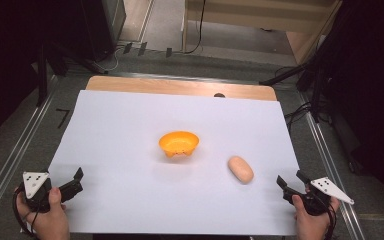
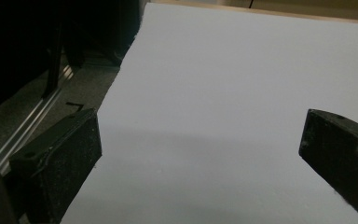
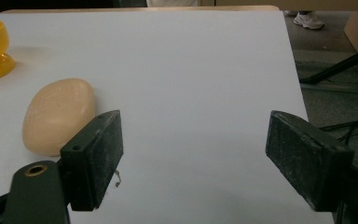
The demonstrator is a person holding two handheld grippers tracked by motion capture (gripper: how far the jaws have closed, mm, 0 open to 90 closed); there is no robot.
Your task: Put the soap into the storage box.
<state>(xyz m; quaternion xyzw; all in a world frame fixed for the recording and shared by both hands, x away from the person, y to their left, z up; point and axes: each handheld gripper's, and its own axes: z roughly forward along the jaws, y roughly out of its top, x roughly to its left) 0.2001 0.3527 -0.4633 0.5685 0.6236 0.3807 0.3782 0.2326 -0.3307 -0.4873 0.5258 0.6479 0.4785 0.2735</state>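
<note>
Right gripper: near right corner of white sheet, jaws spread wide, nothing between them. Beige oval bread roll lies on sheet just ahead-left of it, apart from jaws; in right gripper view, roll sits beyond left jaw. Left gripper: near left corner, jaws apart, empty. Orange bowl stands mid-sheet, near roll, not touching.

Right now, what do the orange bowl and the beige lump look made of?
Bowl: likely moulded plastic, glossy; its orange is uniform and slightly translucent in the right gripper view, and its rim is thin.
Lump: matte, finely grained surface, smooth rounded oval, no shine. It could be foam, a soft rubber, or a fake bread roll or potato; the look alone does not settle it.
</note>
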